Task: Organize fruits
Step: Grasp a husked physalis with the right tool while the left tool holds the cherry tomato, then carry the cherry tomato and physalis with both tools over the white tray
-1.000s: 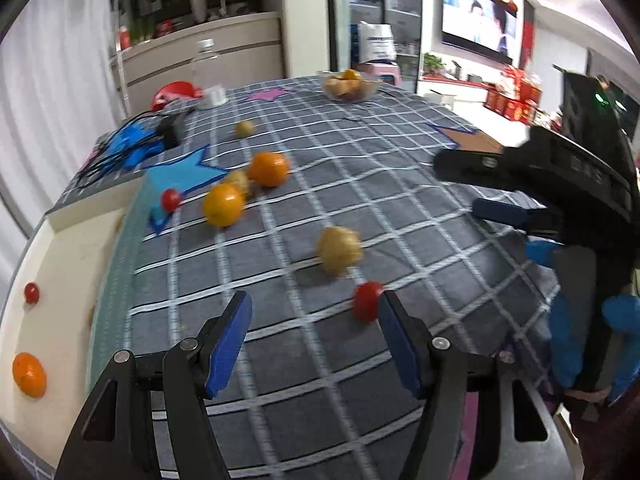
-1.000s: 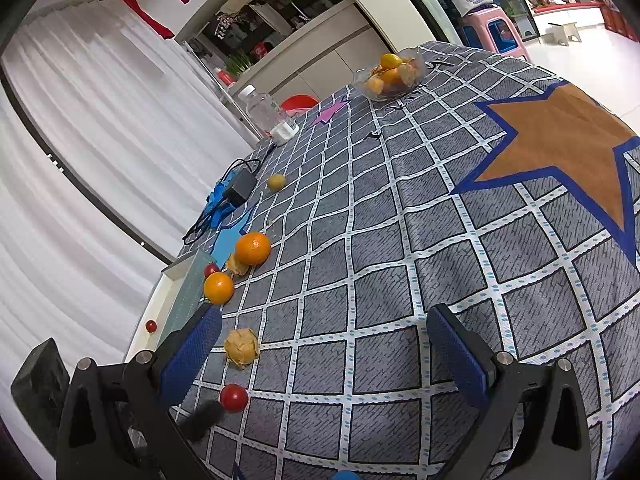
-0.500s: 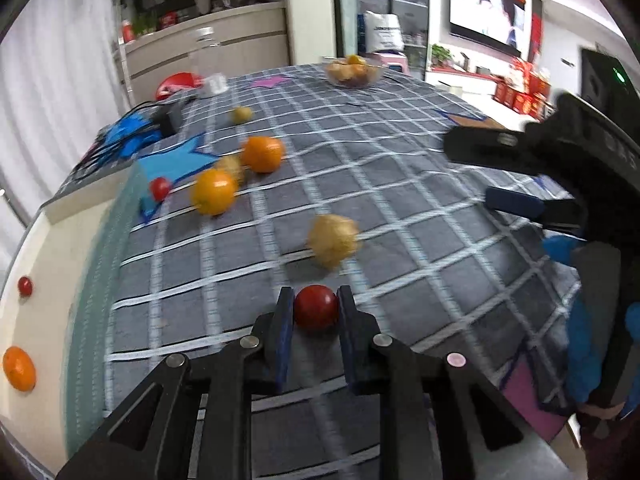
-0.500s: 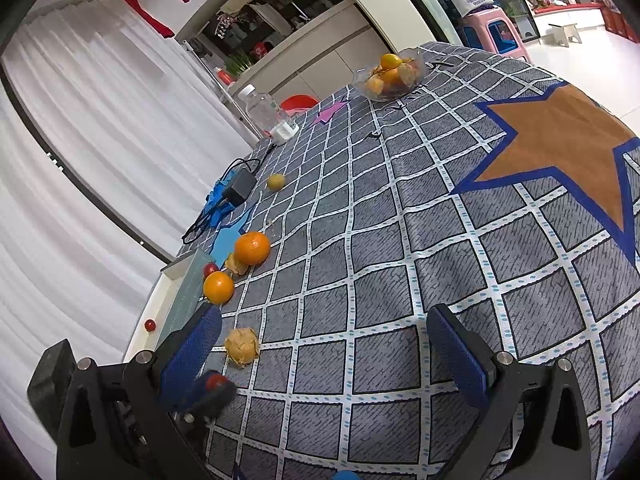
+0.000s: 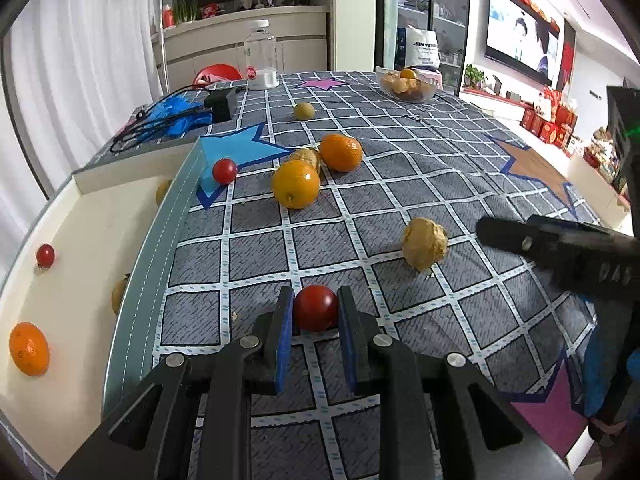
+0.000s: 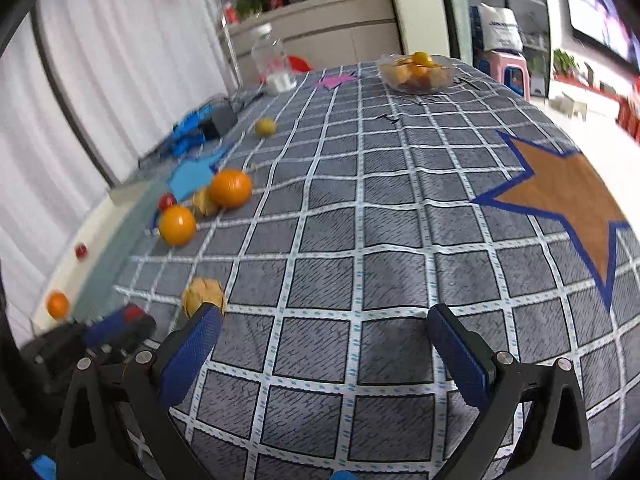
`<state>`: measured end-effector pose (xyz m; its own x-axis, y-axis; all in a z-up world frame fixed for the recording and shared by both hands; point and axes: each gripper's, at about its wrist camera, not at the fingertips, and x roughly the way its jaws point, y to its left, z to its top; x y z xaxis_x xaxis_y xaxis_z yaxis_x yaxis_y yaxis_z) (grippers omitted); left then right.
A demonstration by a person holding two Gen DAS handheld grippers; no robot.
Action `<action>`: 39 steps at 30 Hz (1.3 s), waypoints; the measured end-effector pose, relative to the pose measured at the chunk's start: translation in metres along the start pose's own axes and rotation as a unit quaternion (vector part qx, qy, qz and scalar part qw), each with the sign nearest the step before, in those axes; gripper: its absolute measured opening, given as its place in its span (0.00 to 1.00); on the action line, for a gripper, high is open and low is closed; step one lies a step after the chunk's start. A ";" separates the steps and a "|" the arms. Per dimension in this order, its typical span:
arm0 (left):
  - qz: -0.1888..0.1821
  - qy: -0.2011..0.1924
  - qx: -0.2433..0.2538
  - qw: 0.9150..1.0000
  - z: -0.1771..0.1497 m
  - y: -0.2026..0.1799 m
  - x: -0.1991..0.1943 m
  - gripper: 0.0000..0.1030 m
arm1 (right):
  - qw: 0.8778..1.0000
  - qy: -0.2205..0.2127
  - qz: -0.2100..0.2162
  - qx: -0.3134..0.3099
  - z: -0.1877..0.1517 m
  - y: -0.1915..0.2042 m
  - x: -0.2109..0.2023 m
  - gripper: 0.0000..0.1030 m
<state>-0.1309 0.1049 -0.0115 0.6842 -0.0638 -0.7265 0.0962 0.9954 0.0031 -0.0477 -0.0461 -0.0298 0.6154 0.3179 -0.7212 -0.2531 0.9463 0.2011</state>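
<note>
Left gripper (image 5: 316,312) clamps the tomato (image 5: 315,307) for sorting, likely into the tray (image 5: 92,240). Right gripper (image 6: 324,340) is wide, empty, near the husk fruit (image 6: 203,298).

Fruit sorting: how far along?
Done: an orange and a cherry tomato already lie in the cream tray. In hand: the left gripper is shut on a red tomato; the right gripper is open, empty. Left: two oranges, two husked fruits, another tomato and a small yellow fruit on the cloth.
</note>
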 end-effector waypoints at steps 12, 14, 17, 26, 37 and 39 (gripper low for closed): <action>0.001 -0.001 -0.032 1.000 -0.002 0.011 -0.002 0.23 | 0.991 0.059 -0.049 -0.106 0.014 0.066 0.042 1.00; 0.000 -0.002 -0.032 0.999 -0.002 0.012 -0.002 0.23 | 0.991 0.057 -0.052 -0.109 0.015 0.068 0.043 1.00; -0.006 -0.001 -0.037 0.999 -0.001 0.014 -0.002 0.23 | 0.991 0.057 -0.053 -0.109 0.015 0.066 0.042 1.00; -0.004 -0.001 -0.036 0.999 0.000 0.013 -0.002 0.23 | 0.991 0.036 -0.036 -0.125 0.014 0.079 0.035 0.56; -0.058 -0.003 -0.059 0.997 -0.001 0.022 -0.005 0.23 | 0.996 0.001 0.023 -0.081 0.007 0.061 -0.002 0.24; -0.064 -0.010 -0.059 0.996 -0.001 0.022 -0.008 0.23 | 0.997 -0.005 0.019 -0.078 0.006 0.057 -0.010 0.24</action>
<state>-0.1348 0.1277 -0.0061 0.6856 -0.1919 -0.7022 0.0986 0.9802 -0.1716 -0.0635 0.0053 -0.0069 0.6106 0.3538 -0.7085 -0.3886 0.9134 0.1212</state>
